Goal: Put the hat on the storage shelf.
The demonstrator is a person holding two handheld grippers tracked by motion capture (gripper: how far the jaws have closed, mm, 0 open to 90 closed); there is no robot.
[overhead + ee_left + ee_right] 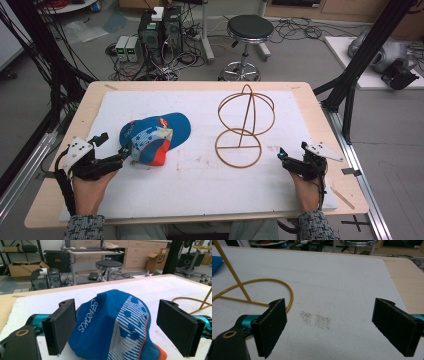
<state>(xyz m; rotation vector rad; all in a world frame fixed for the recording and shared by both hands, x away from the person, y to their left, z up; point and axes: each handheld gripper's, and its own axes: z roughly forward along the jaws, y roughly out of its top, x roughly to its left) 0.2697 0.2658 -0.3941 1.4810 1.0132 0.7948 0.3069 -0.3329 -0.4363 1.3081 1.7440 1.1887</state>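
The high view looked down from the near side; both gripper views sat low, sharing the wire stand (245,127) (197,302) (252,295).

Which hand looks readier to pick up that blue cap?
Left. The left gripper sits right at the cap, jaws open on either side of it. The right gripper is open beside the wire stand.

Cap (117,322): matt woven cloth, mesh noted at rear. Stand (245,127): thin smooth golden metal wire. Table (200,86): pale wood, covered by rough white foam sheet (342,285).
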